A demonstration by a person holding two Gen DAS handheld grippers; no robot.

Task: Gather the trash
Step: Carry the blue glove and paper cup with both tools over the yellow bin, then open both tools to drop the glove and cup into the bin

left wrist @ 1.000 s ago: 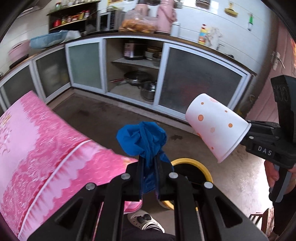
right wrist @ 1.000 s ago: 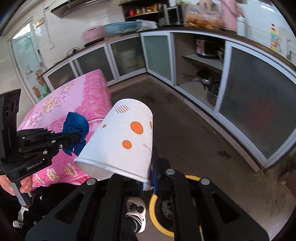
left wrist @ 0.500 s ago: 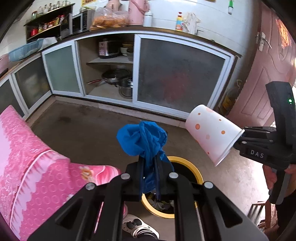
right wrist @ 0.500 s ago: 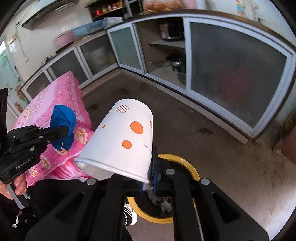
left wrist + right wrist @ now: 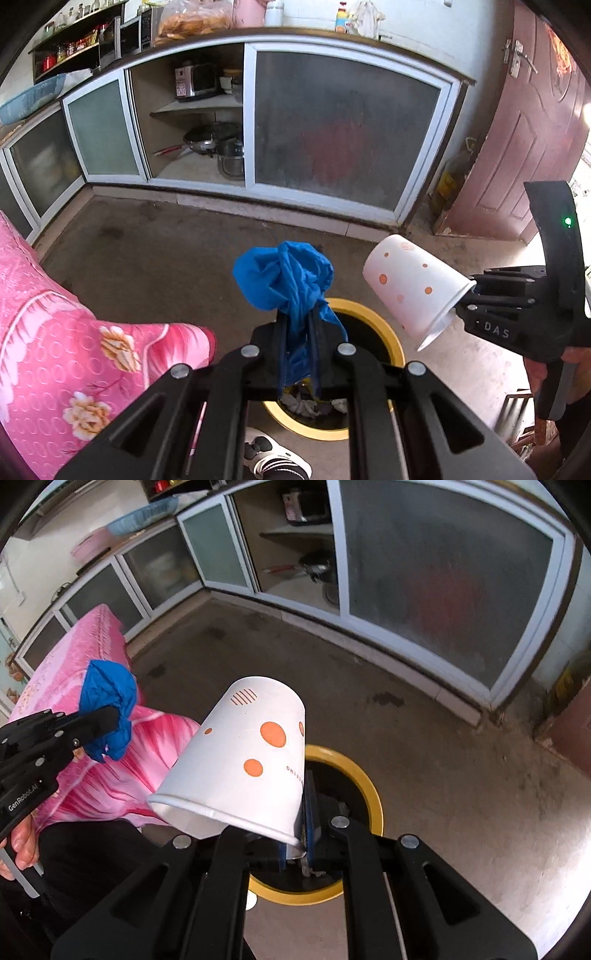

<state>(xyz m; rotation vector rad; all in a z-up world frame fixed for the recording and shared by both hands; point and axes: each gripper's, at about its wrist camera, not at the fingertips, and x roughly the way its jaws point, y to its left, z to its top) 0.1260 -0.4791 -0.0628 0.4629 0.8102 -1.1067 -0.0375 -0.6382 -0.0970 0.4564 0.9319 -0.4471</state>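
1. The left tool [image 5: 297,332] is clamped tight on a crumpled blue bag [image 5: 284,277]; the bunched bulk stands up past the fingertips, and a tail hangs down between the fingers.
2. The right tool [image 5: 299,827] is closed on the rim of a white cup [image 5: 243,760] with orange dots, pinching one wall at the lip.
3. The cup's long axis runs forward and up from the tool, tilted: its closed base points away and up, its open mouth faces back and down toward the tool.
4. In the left view the cup [image 5: 413,284] sits just right of the bag, base pointing up-left, the right tool [image 5: 465,299] behind it.
5. A yellow-rimmed bin [image 5: 373,794] stands on the floor [image 5: 461,775] below both tools, with crumpled trash inside.
6. In the right view the bag [image 5: 107,701] is held left of the cup, in front of a pink floral cloth [image 5: 74,664].
7. Cabinets [image 5: 351,129] with frosted doors line the far wall.
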